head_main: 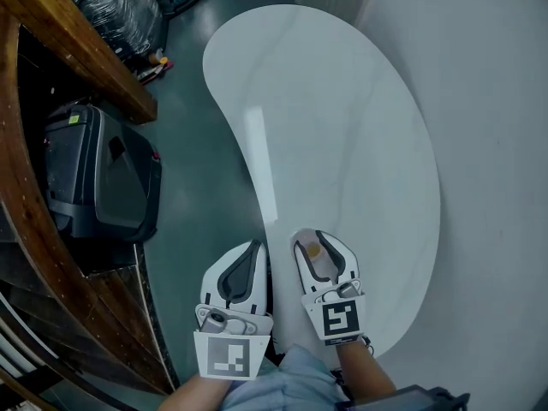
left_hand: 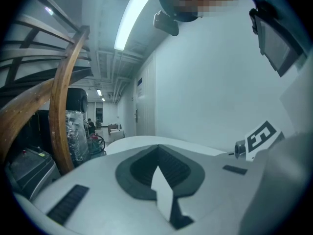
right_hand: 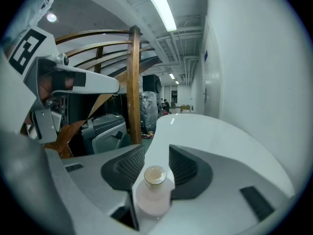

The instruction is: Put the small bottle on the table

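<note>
Fingers (right_hand: 123,166) of my right gripper (right_hand: 156,153) stand wide apart around the small bottle (right_hand: 154,195), which sits upright between them, far back from the tips, over the near edge of the white counter (head_main: 342,127). The pads do not seem to press it. My left gripper (left_hand: 157,148) hovers just beside, its fingers together on nothing. The bottle looks light and rigid, with a pale pink body and a tan cap. Its smooth sides may slip, and it is narrow enough to tip. I would hold it across the body, below the cap. Whether it holds anything, I cannot tell.
</note>
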A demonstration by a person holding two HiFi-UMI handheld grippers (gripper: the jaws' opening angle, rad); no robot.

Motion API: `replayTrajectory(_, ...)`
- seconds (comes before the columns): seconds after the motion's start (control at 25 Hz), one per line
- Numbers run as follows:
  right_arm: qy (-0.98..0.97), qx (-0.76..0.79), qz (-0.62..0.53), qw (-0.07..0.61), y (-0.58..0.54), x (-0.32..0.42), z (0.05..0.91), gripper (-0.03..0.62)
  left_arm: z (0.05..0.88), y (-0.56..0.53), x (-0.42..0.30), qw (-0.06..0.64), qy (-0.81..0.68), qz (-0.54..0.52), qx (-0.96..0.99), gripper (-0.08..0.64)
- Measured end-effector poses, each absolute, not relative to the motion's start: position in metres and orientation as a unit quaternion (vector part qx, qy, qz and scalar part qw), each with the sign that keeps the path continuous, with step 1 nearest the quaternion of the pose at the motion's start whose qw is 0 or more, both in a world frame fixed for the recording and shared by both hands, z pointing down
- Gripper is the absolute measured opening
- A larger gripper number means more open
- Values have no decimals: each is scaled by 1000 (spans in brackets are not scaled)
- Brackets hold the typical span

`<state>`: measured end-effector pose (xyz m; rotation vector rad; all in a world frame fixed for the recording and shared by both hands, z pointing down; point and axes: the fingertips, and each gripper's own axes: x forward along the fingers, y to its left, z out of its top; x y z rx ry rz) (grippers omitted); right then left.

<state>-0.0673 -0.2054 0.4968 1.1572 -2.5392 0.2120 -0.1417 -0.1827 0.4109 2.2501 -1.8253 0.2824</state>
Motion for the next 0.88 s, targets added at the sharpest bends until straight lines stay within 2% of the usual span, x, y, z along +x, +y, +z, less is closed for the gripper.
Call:
replayTrajectory(0.16,-906,405,44,116,-201,-65,458,147,392,-174,-136,94,-629,78,767,3)
replayTrajectory(0.44,-908,413,7,73,-180,-51,397,20,352,-155,-116,44,-630,43,774,3)
replayTrajectory(0.88,-908,417,-20,39,-142,-34,347,0,305,-123,-91,-25,-629,7,777,3)
